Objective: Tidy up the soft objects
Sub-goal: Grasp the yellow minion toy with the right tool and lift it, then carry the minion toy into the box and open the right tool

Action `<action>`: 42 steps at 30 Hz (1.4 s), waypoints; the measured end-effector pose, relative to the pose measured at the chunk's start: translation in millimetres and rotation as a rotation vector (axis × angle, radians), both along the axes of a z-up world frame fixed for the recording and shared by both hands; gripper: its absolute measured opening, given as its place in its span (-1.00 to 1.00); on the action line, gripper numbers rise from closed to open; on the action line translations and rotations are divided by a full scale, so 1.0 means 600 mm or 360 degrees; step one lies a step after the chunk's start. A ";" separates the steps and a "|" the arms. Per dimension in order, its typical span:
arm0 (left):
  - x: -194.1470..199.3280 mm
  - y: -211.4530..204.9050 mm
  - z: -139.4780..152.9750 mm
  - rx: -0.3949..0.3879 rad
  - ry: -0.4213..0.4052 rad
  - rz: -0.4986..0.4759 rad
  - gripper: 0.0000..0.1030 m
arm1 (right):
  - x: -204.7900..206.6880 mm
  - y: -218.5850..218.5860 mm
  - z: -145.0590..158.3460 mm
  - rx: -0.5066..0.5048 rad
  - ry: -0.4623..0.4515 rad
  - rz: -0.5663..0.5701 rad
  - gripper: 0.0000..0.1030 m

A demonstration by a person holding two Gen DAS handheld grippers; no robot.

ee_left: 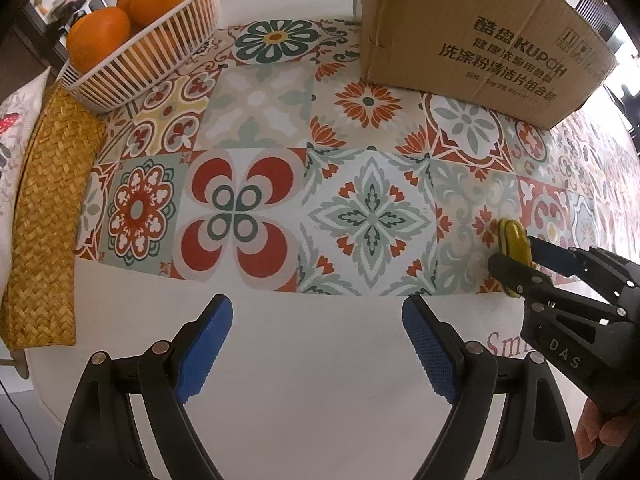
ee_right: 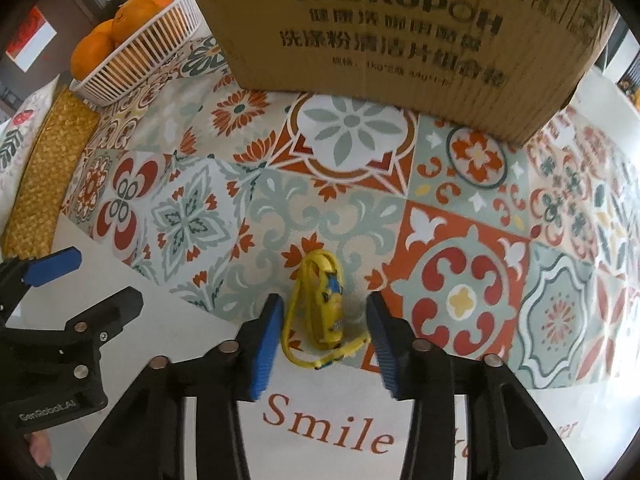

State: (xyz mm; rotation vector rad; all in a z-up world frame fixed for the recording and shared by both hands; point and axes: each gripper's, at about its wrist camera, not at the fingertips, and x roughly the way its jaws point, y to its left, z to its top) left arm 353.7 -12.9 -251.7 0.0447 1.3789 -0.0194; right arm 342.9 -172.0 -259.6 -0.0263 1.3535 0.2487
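A small yellow soft pouch with a strap lies on the patterned tablecloth. My right gripper is open with its blue pads on either side of the pouch, not closed on it. In the left wrist view the pouch shows at the right, between the right gripper's fingers. My left gripper is open and empty over the white front part of the table. A cardboard box stands behind the pouch.
A white basket of oranges stands at the back left. A woven straw mat and a printed cushion lie along the left edge. The box also shows at the back right in the left wrist view.
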 end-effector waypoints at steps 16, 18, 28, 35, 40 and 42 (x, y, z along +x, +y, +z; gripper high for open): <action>0.007 -0.022 0.031 -0.0007 -0.0071 -0.0043 0.70 | -0.017 -0.027 0.040 0.0062 -0.0082 -0.0083 -0.47; 0.008 -0.026 0.039 -0.0011 -0.0088 -0.0050 0.70 | -0.019 -0.030 0.050 0.0074 -0.0105 -0.0091 -0.52; 0.014 -0.041 0.089 -0.0006 -0.0208 -0.0097 0.70 | -0.029 -0.051 0.104 0.0101 -0.0214 -0.0138 -0.54; 0.023 -0.044 0.134 0.0004 -0.0322 -0.0115 0.77 | -0.028 -0.053 0.148 0.0119 -0.0315 -0.0173 -0.54; 0.031 -0.044 0.167 -0.0007 -0.0405 -0.0123 0.85 | -0.026 -0.054 0.189 0.0138 -0.0405 -0.0189 -0.54; 0.034 -0.045 0.184 -0.0007 -0.0452 -0.0131 0.92 | -0.024 -0.055 0.207 0.0143 -0.0445 -0.0193 -0.54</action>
